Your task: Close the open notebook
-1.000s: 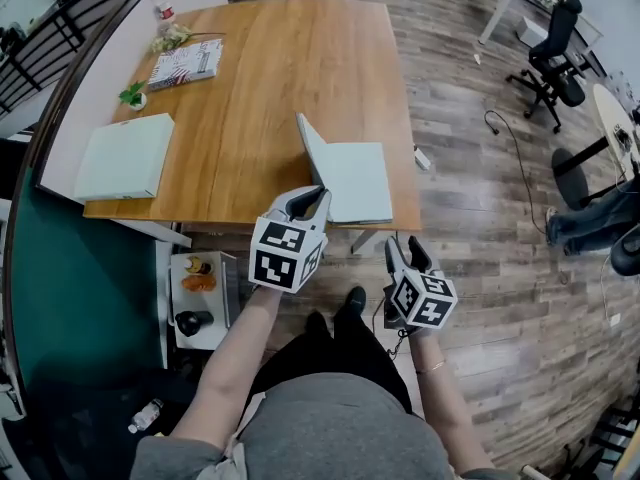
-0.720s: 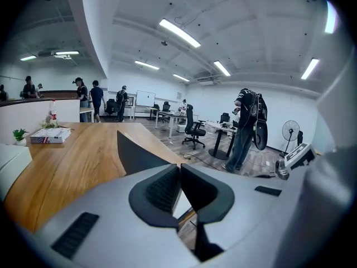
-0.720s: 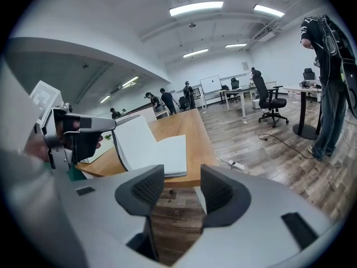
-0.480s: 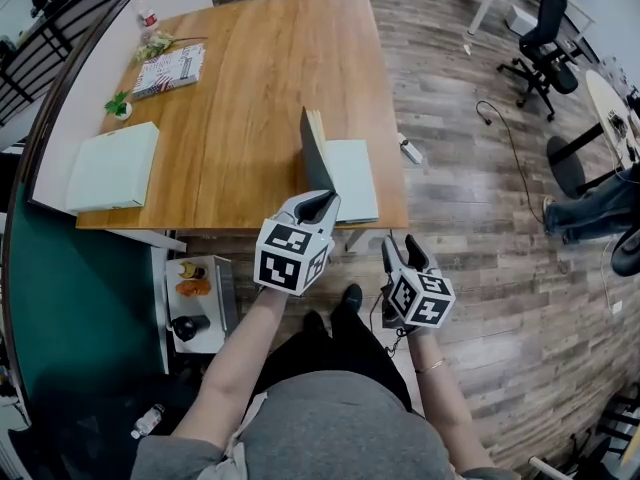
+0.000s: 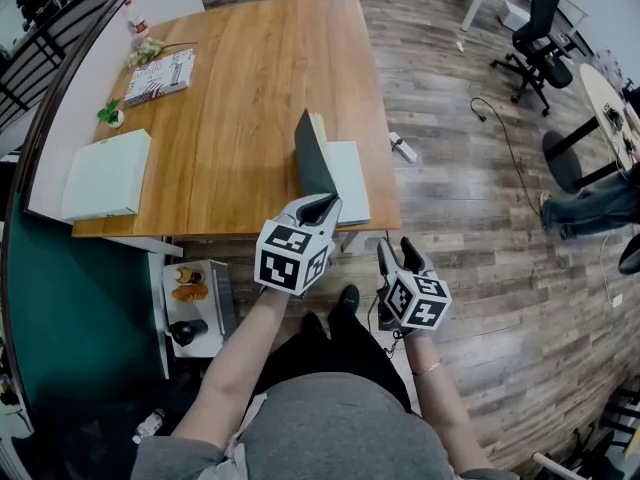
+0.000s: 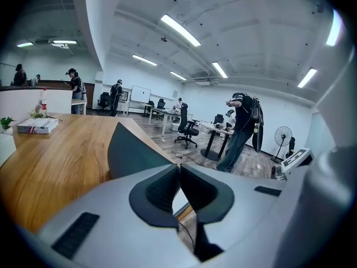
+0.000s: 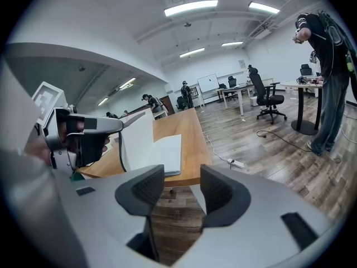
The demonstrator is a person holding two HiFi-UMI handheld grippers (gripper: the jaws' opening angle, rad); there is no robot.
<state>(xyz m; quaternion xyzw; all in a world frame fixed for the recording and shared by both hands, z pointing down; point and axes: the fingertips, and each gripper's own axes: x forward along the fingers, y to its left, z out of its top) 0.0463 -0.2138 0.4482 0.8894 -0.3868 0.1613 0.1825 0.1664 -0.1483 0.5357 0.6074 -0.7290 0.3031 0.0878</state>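
Since a second ago, the cover (image 5: 313, 158) of the notebook (image 5: 348, 180) has been raised from a leftward lean to nearly upright, and the left gripper (image 5: 320, 206) has been carried rightward with it. The cover's near end is pinched between that gripper's jaws, which are seen almost together with only the thin board between them. The right gripper (image 5: 397, 254) is held with its jaws wide apart and nothing between them, off the table (image 5: 250, 88), beyond the near edge and over the floor.

The notebook is placed at the table's near right corner. Its spine is run from the near edge away toward the far edge, and its other half is laid flat to the right of the standing cover. The closing move is judged to depend on this: the flat pages are found to the right of the left gripper, so the cover must be tipped rightward and lowered onto them. The left gripper is the nearer one and is already engaged.

Nothing is seen lying on the flat pages. The table's right edge is met just beyond them, so little room is left for overshoot there.
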